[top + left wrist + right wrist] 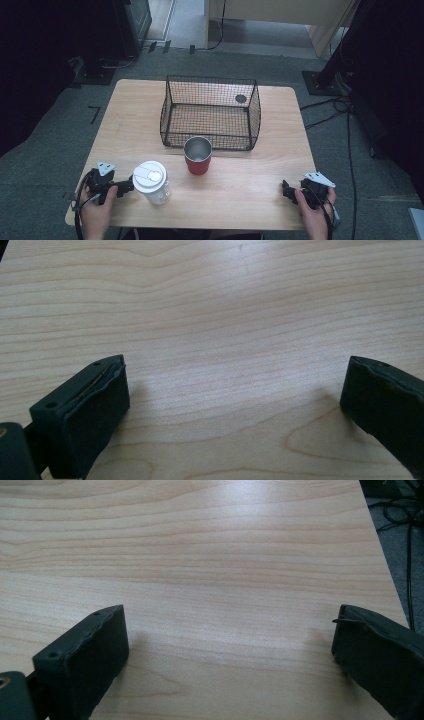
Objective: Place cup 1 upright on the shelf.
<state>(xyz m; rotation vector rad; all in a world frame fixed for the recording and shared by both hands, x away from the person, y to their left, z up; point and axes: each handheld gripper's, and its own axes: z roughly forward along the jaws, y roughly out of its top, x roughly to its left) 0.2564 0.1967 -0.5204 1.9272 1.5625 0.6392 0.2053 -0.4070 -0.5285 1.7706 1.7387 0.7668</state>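
Observation:
My left gripper (109, 183) rests at the table's front left corner, held by a hand. In the left gripper view my left gripper (234, 375) is open, its jaws set wide apart over bare wood. My right gripper (301, 190) sits near the front right corner in the other hand. The right gripper view has my right gripper (229, 620) open too, with nothing between its jaws. A clear tumbler with a white lid (151, 181) stands just right of the left gripper. A red cup with a steel inside (198, 156) stands upright near the middle.
A black wire basket (210, 113) sits at the back centre of the wooden table (250, 190), just behind the red cup. The table's right edge (384, 555) is close to the right gripper, with cables on the grey floor (402, 510) beyond.

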